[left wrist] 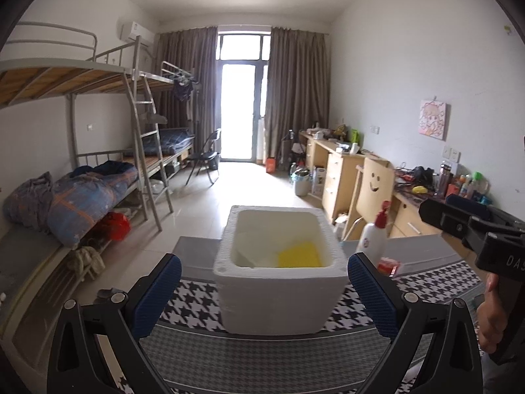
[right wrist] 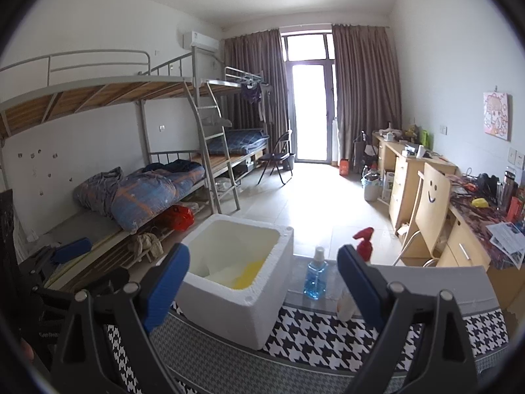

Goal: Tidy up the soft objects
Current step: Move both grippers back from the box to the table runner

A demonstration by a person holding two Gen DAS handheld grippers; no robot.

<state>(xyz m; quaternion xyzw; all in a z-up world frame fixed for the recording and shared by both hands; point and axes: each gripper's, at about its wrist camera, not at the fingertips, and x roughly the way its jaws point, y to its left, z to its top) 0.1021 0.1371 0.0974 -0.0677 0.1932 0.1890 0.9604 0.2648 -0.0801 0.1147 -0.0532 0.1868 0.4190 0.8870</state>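
Both your tongs stand wide with nothing between the pads: the left gripper faces the white foam box squarely, the right gripper sits to its right. The box rests on the houndstooth cloth toward the table's far edge. A yellow soft object lies inside, at the bottom. A blue bottle stands just right of the box.

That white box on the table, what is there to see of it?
The box looks like white foam, thick-walled, rectangular, with no lid on it. It stands upright on the houndstooth cloth. Inside lie something yellow and a pale sheet. A white spray bottle with a red top stands to its right. Nothing grips it.
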